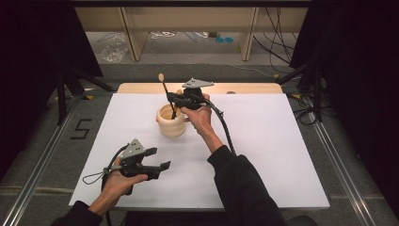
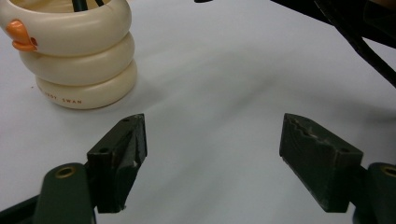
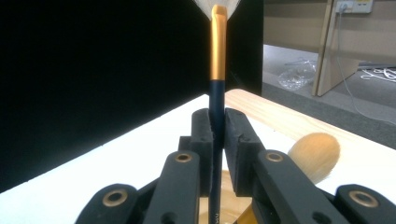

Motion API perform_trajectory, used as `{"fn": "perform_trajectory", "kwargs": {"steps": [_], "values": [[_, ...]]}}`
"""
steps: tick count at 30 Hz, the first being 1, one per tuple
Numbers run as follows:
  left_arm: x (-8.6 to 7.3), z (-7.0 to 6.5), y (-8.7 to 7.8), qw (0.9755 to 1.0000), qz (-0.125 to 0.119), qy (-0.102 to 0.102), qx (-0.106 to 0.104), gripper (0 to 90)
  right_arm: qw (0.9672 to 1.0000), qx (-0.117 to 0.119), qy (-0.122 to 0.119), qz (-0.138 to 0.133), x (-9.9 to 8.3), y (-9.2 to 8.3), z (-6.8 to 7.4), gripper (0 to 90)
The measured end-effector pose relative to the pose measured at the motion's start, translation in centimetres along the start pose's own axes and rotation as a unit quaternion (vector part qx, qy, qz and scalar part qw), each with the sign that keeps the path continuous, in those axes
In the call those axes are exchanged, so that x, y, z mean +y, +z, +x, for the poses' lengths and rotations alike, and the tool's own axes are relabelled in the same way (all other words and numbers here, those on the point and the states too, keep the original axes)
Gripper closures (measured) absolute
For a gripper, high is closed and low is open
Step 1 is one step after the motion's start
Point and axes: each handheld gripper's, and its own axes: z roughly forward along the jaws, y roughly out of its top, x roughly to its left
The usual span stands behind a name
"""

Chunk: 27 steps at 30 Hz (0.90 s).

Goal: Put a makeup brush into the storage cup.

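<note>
A cream holder (image 1: 171, 121) made of three stacked rings stands on the white table sheet (image 1: 263, 155); in the left gripper view the holder (image 2: 77, 51) carries a small orange beak. My right gripper (image 1: 175, 99) hovers just above the holder's far rim, shut on the dark handle of a makeup brush (image 1: 164, 89). The brush stands upright with its lower end inside the holder. In the right gripper view the pads (image 3: 205, 135) clamp that handle below the brush's gold ferrule (image 3: 217, 51). My left gripper (image 1: 157, 159) rests open and holds nothing near the table's front left.
A second brush with a fluffy tan head (image 3: 315, 156) pokes up beside the held one. A wooden table edge (image 1: 244, 87) runs along the back. Black curtains stand on both sides. The right gripper's cable (image 1: 226, 127) trails across the sheet.
</note>
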Motion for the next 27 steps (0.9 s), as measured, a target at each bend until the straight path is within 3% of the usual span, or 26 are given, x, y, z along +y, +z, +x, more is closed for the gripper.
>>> {"fn": "perform_trajectory", "kwargs": {"steps": [27], "values": [[0.0,0.0,0.0,1.0000,-0.001,0.001,-0.001,23.2,1.0000,-0.003,-0.003,0.001,-1.1,0.8,0.0,83.3]]}}
